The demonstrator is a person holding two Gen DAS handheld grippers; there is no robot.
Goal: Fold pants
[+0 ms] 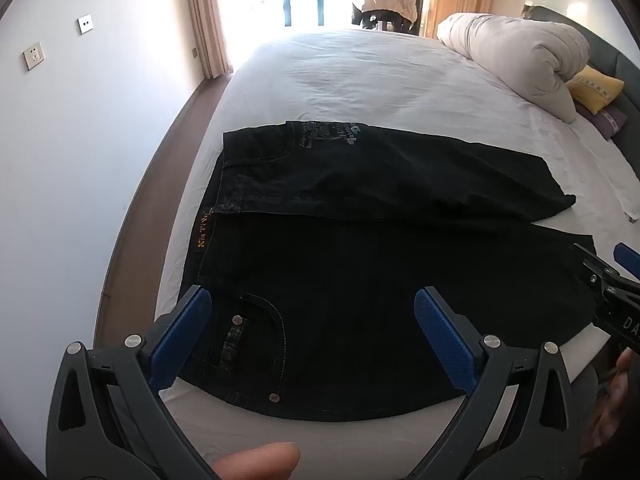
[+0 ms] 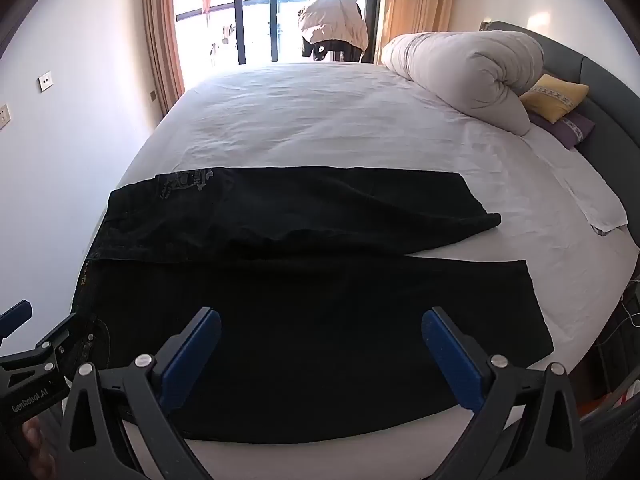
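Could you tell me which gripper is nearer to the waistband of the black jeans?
Left. The left gripper hangs open over the front pocket, just beside the waistband. The right gripper hangs open farther along the near leg, toward the hem.

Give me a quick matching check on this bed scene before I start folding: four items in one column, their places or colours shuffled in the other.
Items:
1. black jeans
2. rolled white duvet
3. yellow cushion
4. left tool

Descriptions:
A. against the grey headboard, on a purple pillow
B. open, above the waist end near the front pocket
C. spread flat across the near part of the bed
D. bundled at the far right of the mattress

Pairs: 1-C, 2-D, 3-A, 4-B
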